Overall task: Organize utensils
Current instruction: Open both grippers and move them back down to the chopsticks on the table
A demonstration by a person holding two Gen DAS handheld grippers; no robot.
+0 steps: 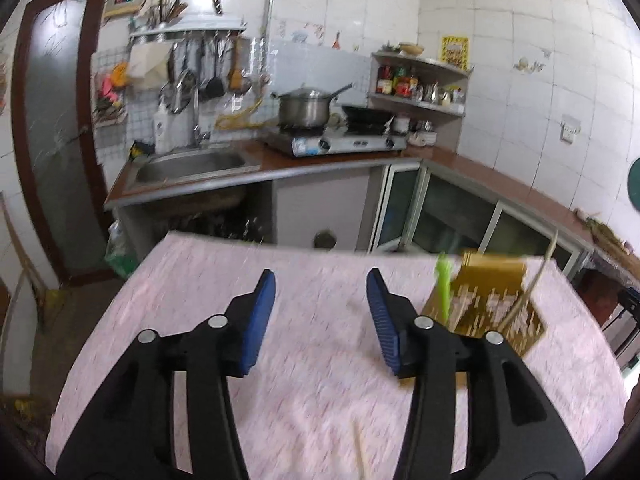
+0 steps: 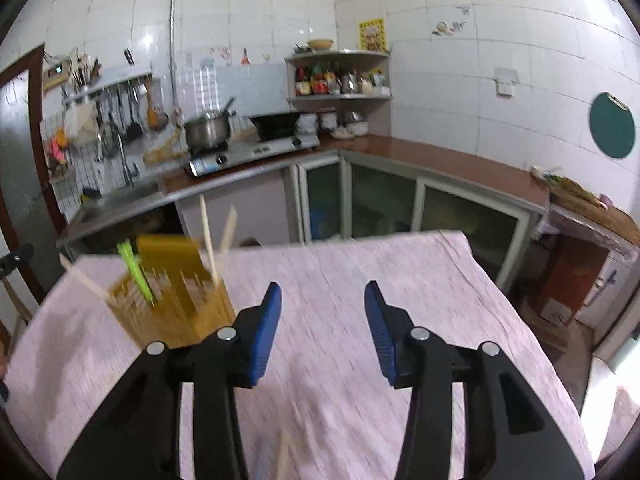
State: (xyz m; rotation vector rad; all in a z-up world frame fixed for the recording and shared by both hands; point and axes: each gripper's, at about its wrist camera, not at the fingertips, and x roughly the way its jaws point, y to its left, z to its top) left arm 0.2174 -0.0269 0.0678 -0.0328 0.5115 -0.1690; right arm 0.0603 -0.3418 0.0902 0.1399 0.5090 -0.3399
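Note:
A yellow slotted utensil holder (image 1: 492, 304) stands on the pink-clothed table (image 1: 312, 344), to the right of my left gripper (image 1: 321, 280). It holds a green utensil (image 1: 444, 284) and pale chopsticks (image 1: 532, 284). In the right wrist view the holder (image 2: 176, 296) stands left of my right gripper (image 2: 322, 292), with the green utensil (image 2: 136, 272) and several chopsticks (image 2: 210, 240) in it. A loose chopstick (image 2: 284, 456) lies on the cloth below the right gripper; one also shows in the left wrist view (image 1: 360, 440). Both grippers are open and empty above the table.
Behind the table runs a brown kitchen counter (image 1: 480, 168) with a sink (image 1: 188, 164), a gas stove (image 1: 336, 140) with a steel pot (image 1: 304, 108), and a corner spice shelf (image 1: 420, 84). Utensils hang on the wall rack (image 1: 200, 68). A door (image 1: 52, 128) is at the left.

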